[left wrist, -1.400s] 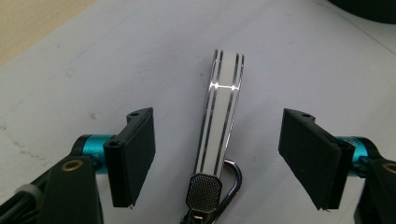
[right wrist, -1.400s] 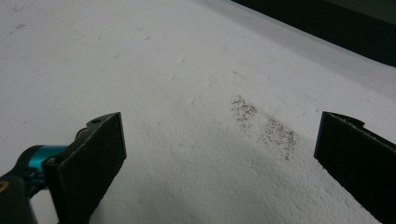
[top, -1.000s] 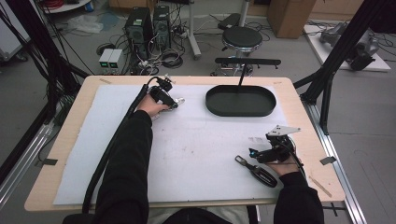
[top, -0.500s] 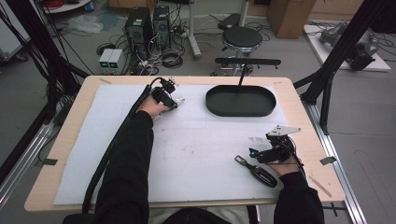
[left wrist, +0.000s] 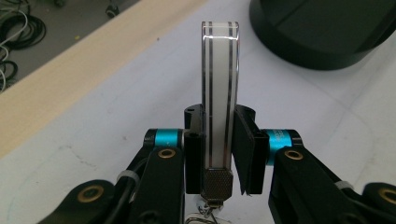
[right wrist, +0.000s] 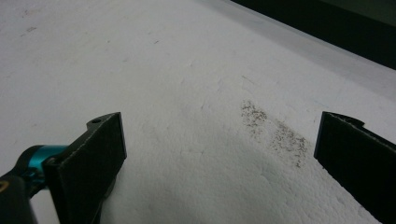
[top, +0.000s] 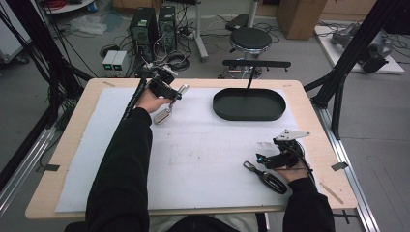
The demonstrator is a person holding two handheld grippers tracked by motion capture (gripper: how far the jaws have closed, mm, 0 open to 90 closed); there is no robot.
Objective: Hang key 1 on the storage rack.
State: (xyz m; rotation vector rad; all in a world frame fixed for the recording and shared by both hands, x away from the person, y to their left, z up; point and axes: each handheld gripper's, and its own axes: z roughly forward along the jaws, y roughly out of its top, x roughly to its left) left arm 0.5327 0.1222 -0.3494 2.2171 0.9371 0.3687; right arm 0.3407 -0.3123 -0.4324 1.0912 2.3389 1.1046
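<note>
My left gripper (top: 175,94) is raised above the far left of the white sheet and is shut on a slim white bar with silvery edge stripes (top: 183,89). In the left gripper view the bar (left wrist: 219,84) stands upright between the pads of the left gripper (left wrist: 219,140), with a knurled metal cap and a small ring at its lower end. A pale piece (top: 163,115) hangs below the hand. My right gripper (top: 261,159) rests low at the near right. In the right gripper view its jaws stand wide apart, and the right gripper (right wrist: 219,149) has only bare sheet between them.
A black oval tray (top: 218,108) sits at the far middle right, close ahead of the held bar (left wrist: 327,32). A black elongated object with a small grey end (top: 270,180) lies by the right hand. A white sheet (top: 203,140) covers the wooden table.
The left hand has lifted off the sheet and shifted slightly right, carrying the white bar, and a pale piece now dangles beneath it. The right hand has not moved.
</note>
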